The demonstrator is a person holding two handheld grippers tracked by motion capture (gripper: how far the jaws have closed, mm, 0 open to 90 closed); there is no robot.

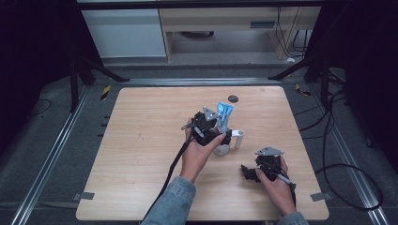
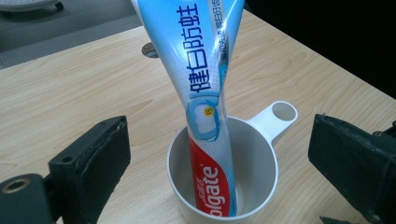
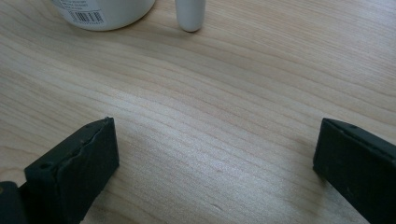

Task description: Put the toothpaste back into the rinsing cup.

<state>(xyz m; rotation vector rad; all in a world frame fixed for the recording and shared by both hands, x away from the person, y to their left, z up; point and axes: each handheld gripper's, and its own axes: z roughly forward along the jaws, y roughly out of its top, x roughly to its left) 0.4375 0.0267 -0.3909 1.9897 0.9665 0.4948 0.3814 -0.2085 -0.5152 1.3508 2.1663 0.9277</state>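
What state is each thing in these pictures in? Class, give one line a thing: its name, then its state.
toothpaste tube: standing tilted inside the cup, gripped by nothing.
white cup: upright on the table, handle pointing away from the left gripper.
left gripper: open, jaws either side of the cup, clear of it.
right gripper: open, nothing between its jaws, low over the table.

table [image 1: 141, 140]: light wood | dark round disc [image 1: 233, 98]: far edge

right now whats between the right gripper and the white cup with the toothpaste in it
Only bare wooden table, as the right gripper view shows: from the open right gripper up to the white cup and its handle, nothing lies on the wood.
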